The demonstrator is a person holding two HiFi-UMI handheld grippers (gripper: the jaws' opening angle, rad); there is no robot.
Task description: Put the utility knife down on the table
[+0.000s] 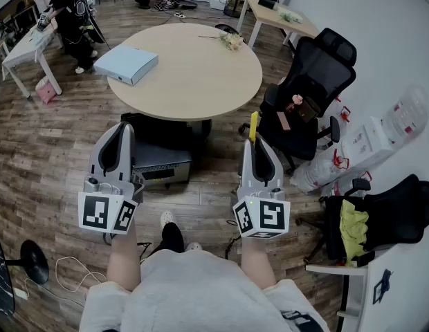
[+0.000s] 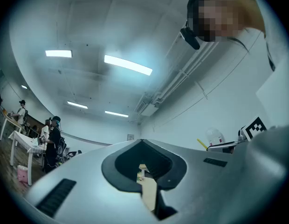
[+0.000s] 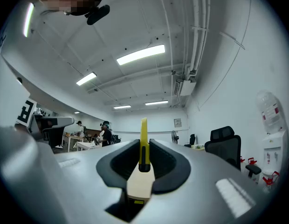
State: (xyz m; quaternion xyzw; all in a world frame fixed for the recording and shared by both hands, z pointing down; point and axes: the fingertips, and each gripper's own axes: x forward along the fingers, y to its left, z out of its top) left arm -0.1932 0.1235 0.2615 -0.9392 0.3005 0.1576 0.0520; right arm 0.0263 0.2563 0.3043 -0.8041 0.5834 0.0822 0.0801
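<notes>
- Utility knife, yellow and slim, is clamped between the jaws of the right gripper, its end poking out past the jaw tips
- In the right gripper view both dark jaw pads press on the knife from either side, and it stands straight up the middle
- The knife is in the air over the wooden floor, short of the round table and not touching it
- The left gripper is held level with the right one, well apart from it, with both pointed towards the table
- Its own view shows the jaws brought together at the tips with nothing between them
- The table top is pale wood, and a light blue box lies near its left edge
- A small bunch of flowers lies at the table's far side
- A black office chair stands just to the right of the table, with small items on its seat
- Several people are at the far end of the room, beside a white desk
</notes>
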